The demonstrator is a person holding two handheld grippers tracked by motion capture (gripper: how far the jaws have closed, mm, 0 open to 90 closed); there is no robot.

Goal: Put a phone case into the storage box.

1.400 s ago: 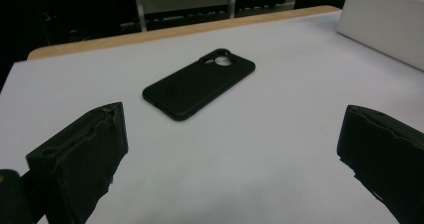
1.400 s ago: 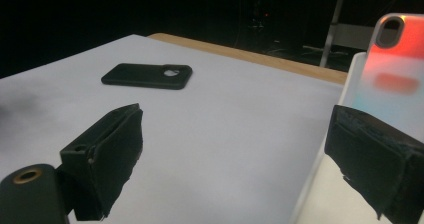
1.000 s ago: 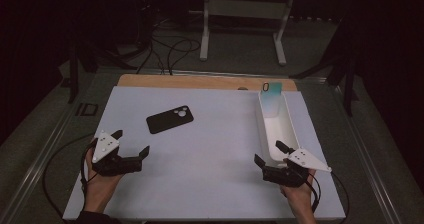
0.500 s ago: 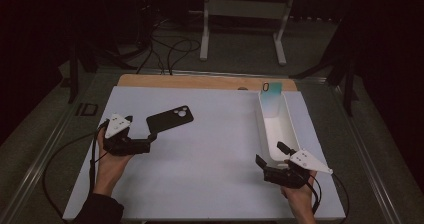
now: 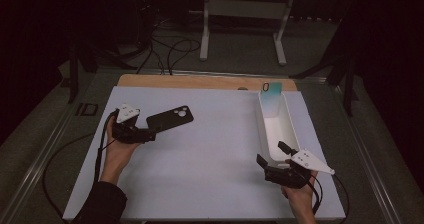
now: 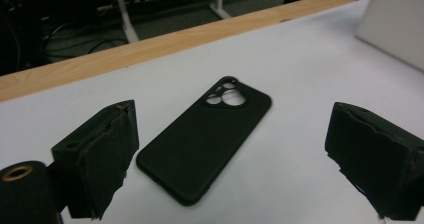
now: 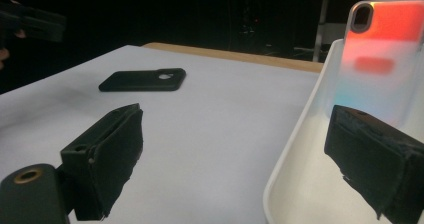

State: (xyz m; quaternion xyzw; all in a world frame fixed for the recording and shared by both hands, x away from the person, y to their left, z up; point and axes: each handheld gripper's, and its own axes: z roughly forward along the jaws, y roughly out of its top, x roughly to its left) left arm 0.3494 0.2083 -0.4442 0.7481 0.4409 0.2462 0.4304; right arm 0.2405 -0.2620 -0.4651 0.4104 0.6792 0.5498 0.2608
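Directly ahead of your left hand-held gripper (image 5: 148, 133) lies a black phone case (image 5: 170, 119), flat on the white bench (image 5: 210, 154), camera cut-out at its far end; in the left gripper view the case (image 6: 205, 136) sits between the two black jaws without touching either pad; the jaws stand wide, though they have just been closing a little, with the case in the gap but not gripped; your left hand (image 5: 117, 151) reaches in from the near-left edge, well left of centre. Your right hand-held gripper (image 5: 272, 160) rests near the bench's near-right corner, jaws spread wide and holding nothing; it sits just at the near end of a long white tray (image 5: 280, 134); in the right gripper view one jaw shows in front of the tray's inside and the other over the bare bench. A second phone case (image 5: 271, 98), pale with a teal-to-red tint, leans upright at the tray's far end. A wooden strip (image 5: 200, 81) borders the bench's far edge.
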